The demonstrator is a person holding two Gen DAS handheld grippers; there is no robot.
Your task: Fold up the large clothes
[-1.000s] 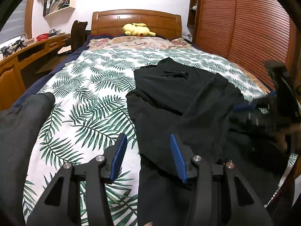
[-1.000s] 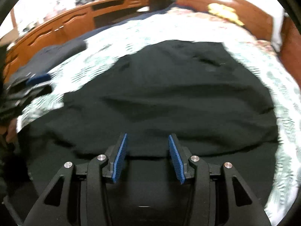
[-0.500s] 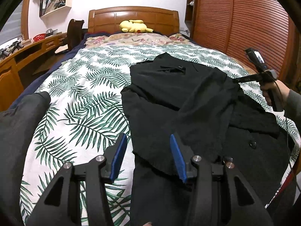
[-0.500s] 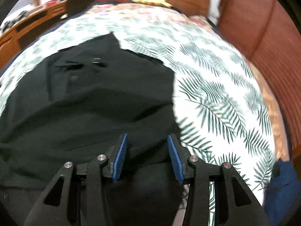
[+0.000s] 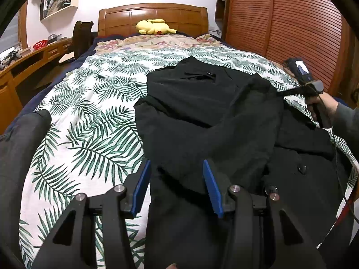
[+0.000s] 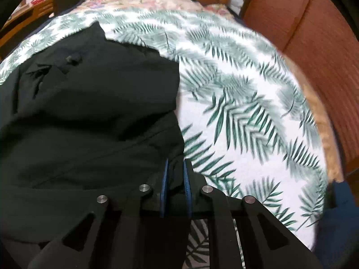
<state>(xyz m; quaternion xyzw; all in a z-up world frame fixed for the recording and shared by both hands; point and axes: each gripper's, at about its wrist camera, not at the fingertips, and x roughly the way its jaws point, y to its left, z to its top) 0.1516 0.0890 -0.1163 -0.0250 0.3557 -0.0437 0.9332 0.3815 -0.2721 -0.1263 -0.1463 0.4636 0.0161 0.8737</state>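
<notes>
Surface: bed with leaf-print cover [image 5: 89,103] | left gripper [image 5: 177,187]: jaws half open over near hem, gripping nothing | black coat [image 5: 202,116]: spread at bed centre | right gripper [image 6: 176,186]: jaws just closed, pinching coat's right edge.

My left gripper [image 5: 176,187] is matte black with flat blue pads on its fingers [image 5: 141,185] and round silver screws at the joints. My right gripper [image 6: 176,187] matches it. A grey sleeve [image 5: 347,121] covers my right wrist, trailing a thin cable.
</notes>
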